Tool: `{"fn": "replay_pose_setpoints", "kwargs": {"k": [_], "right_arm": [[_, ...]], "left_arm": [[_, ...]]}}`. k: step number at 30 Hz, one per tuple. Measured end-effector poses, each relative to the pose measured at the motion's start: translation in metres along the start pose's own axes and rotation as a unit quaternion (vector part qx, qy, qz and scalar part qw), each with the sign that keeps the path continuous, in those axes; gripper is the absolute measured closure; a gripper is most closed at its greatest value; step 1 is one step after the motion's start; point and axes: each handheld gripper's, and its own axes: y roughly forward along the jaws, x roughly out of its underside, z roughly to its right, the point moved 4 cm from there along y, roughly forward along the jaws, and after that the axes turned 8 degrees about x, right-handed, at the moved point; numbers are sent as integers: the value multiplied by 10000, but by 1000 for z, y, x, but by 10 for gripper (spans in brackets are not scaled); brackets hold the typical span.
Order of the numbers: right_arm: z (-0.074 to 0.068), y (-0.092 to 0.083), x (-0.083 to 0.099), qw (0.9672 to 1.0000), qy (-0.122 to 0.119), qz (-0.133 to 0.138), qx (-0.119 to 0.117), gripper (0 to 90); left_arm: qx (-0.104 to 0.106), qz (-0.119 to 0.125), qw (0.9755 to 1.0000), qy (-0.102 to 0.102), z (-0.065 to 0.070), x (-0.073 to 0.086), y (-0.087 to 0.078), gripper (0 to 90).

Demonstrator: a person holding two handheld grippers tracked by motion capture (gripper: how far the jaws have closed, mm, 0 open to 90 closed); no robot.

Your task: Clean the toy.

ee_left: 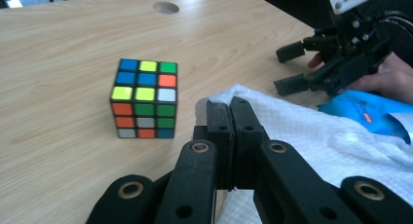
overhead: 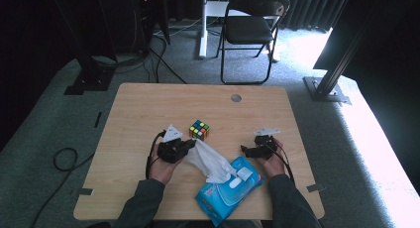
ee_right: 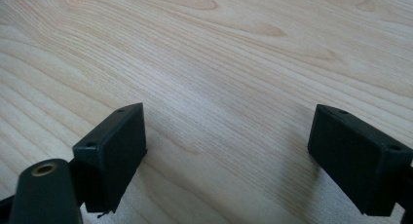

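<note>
My left gripper (ee_left: 229, 109) has its jaws pressed together on a fold of the white wet wipe (overhead: 208, 159), which in the high view trails from that gripper, just below centre, down to the blue wipes pack (overhead: 229, 189) at the lower middle of the bench (overhead: 148, 104). I judge that wipe to be light, limp and probably damp: it will drape and stretch rather than hold any shape, and a grip on an edge or corner looks best, with the pack held down so it doesn't lift along with the sheet. My right gripper (overhead: 251, 149) sits right of centre with jaws spread wide and nothing between them, near the pack's upper end but apart from it. The left gripper view gives me what the high view can't: the cloth's quilted texture bunched beside the closed jaws, and the Rubik's cube (ee_left: 144, 98) standing just left of them, clear of the wipe. It also catches the right gripper at upper right, open above the blue pack. The right gripper view offers bare wood grain between its two black jaws, confirming an empty grasp.
</note>
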Motion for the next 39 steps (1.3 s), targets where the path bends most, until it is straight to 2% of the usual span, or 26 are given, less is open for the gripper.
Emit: {"fn": "replay_pose_setpoints", "kwargs": {"k": [5,10,14,19,20,22,24,27,29,31,36,39], "right_arm": [[0,0,0,10000,-2,1,0,137],[0,0,0,10000,-6,4,-2,137],[0,0,0,10000,-6,4,-1,137],[0,0,0,10000,-1,1,-1,137],[0,0,0,10000,-1,1,-1,137],[0,0,0,10000,-2,2,-1,137],[0,0,0,10000,-2,1,-1,137],[0,0,0,10000,-1,1,0,137],[0,0,0,10000,-3,2,0,137],[0,0,0,10000,-2,1,0,137],[0,0,0,10000,-3,2,1,137],[0,0,0,10000,-3,2,1,137]], "left_arm": [[200,-102,9997,88,11,1,8,888],[610,-189,9978,181,27,3,17,886],[878,-391,9949,308,42,8,28,883],[1270,-639,9889,434,59,14,39,852],[1270,-639,9889,434,59,14,39,838],[1418,-694,9864,464,64,14,41,810],[1467,-697,9856,468,65,14,41,786],[1668,-669,9829,392,68,13,40,725],[1797,-689,9804,411,69,12,39,687],[1825,-691,9798,428,71,12,40,668],[2060,-784,9744,454,76,14,43,613],[2083,-816,9737,434,77,15,45,603]]}}
